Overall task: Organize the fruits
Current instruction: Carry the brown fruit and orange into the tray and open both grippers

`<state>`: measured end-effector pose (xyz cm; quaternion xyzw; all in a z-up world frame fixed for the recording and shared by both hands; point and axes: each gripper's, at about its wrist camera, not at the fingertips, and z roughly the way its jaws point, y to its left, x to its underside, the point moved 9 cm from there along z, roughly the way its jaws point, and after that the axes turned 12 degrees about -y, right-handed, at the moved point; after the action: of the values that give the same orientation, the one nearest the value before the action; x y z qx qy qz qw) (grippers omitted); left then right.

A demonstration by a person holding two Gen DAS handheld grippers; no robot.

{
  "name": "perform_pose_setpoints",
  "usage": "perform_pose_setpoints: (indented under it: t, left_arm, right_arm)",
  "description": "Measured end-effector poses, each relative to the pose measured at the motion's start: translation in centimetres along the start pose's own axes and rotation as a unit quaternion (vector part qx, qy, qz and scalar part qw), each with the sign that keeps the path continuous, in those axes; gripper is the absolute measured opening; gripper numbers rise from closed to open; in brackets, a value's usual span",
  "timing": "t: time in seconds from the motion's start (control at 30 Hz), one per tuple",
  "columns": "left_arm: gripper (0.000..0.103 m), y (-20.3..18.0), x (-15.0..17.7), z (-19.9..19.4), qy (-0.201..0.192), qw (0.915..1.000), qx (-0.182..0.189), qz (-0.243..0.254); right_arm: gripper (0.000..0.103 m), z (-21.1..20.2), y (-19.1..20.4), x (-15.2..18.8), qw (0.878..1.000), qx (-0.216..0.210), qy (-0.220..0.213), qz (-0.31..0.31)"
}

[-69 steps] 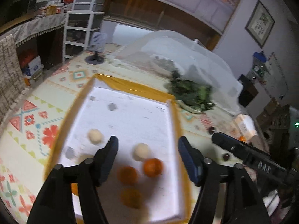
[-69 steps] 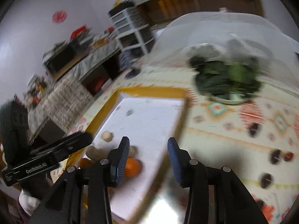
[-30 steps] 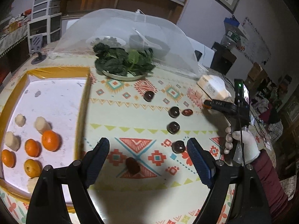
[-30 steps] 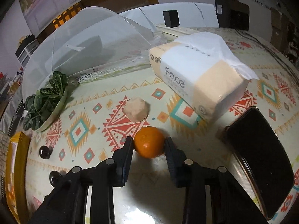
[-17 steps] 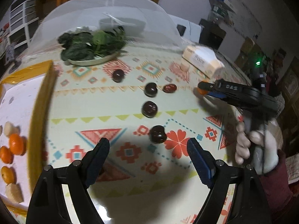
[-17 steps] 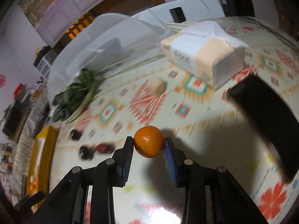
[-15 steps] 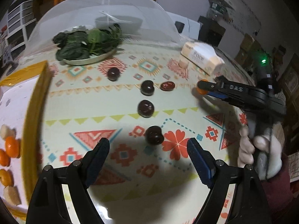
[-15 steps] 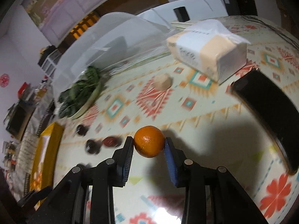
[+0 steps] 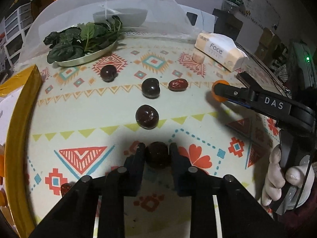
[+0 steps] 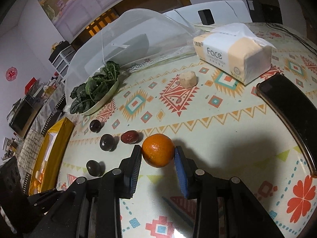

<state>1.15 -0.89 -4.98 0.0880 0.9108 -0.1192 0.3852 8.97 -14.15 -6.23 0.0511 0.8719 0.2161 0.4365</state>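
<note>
Fruits lie scattered over the patterned tablecloth [image 9: 83, 107]. Only the left wrist view shows the left gripper [image 9: 156, 154] with its jaws clamped on a dark plum [image 9: 158, 156] low on the cloth; three more dark plums [image 9: 147, 116] line up beyond it, with a red date [image 9: 178, 84] beside the middle one. That view also shows a gloved hand [image 9: 285, 180] gripping the right tool's handle, lettered "DAS".

Only the right wrist view shows the right gripper [image 10: 157, 157] head-on, jaws pressed on an orange [image 10: 158, 150] held just off the cloth, and a pale lump [image 10: 188, 79] in full near a black phone [image 10: 287, 107].

At the left edge, a yellow-rimmed tray [image 9: 21, 107] holds oranges, barely visible. A plate [image 10: 103, 99] carries leafy greens [image 9: 83, 39] against a mesh food cover [image 9: 138, 6] with a bowl under it. The tissue pack [image 10: 233, 55] reads "Face".
</note>
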Motion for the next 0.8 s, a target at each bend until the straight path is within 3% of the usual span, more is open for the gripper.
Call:
perform_pose_setpoints:
  t: [0.2,0.37,0.57,0.8]
  left_arm:
    - [0.024,0.9,-0.3,-2.5,-0.023,0.999,0.011,-0.037]
    - [0.024,5.2,-1.1,-7.0,-0.061,0.9933,0.006,-0.098]
    - [0.024,12.8,-1.2,-12.3,-0.108,0.9806,-0.043,-0.158]
    - [0.024,21.1,0.7,-16.2,-0.137,0.9622,-0.091,-0.217]
  right_arm:
    - [0.036,-0.3,0.2,0.0,1.0,0.009,-0.009,-0.01]
    - [0.036,-1.0,1.3,-0.2,1.0,0.008,-0.015,-0.016]
    - [0.036,-2.3,8.0,0.0,0.998,-0.059,-0.006,-0.024]
    - [0.036,-1.9,19.6,3.1,0.987,-0.138,0.034,-0.077]
